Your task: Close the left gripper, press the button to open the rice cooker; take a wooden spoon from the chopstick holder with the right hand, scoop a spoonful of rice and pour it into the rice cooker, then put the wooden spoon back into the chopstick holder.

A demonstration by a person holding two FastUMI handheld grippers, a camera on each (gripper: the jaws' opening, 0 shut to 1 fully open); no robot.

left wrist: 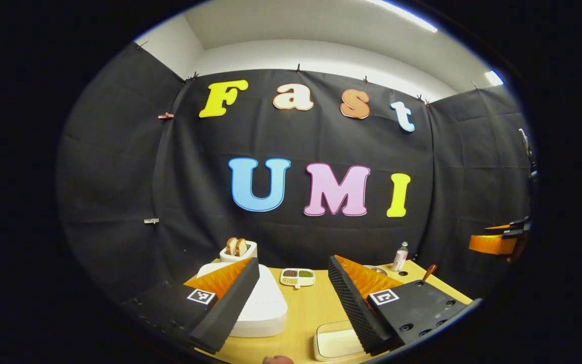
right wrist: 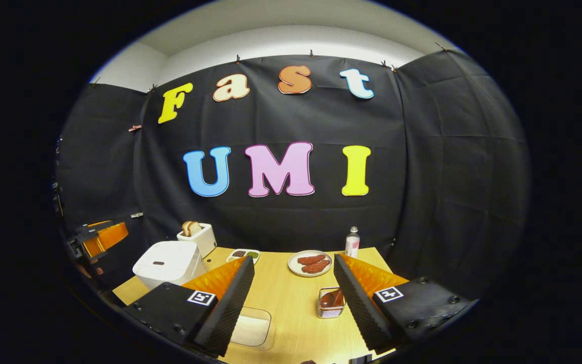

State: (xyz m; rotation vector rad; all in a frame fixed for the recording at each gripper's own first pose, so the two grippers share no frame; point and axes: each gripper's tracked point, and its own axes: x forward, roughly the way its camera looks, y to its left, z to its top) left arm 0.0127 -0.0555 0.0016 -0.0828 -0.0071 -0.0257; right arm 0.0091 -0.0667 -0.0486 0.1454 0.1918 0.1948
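**Entry: rice cooker lid closed, left fingers spread above it**

Left gripper (left wrist: pixel 291 298): fingers are held wide apart, nothing between them. The white, rounded-square plastic rice cooker (left wrist: pixel 260 303) is seen at about 7 o'clock of the gap, just behind the left-hand finger, lid down on the pale wooden worktop (left wrist: pixel 306 313). Its button is judged to lie on the top face, below and ahead of the fingertips; closing comes first.

Right gripper (right wrist: pixel 291 298): fingers likewise spread, empty. The clear chopstick holder with brown wooden spoon (right wrist: pixel 330 302) stands at 4 o'clock, just beside the right-hand finger. The shallow clear tray of white rice (right wrist: pixel 251 327) lies at 7 o'clock.
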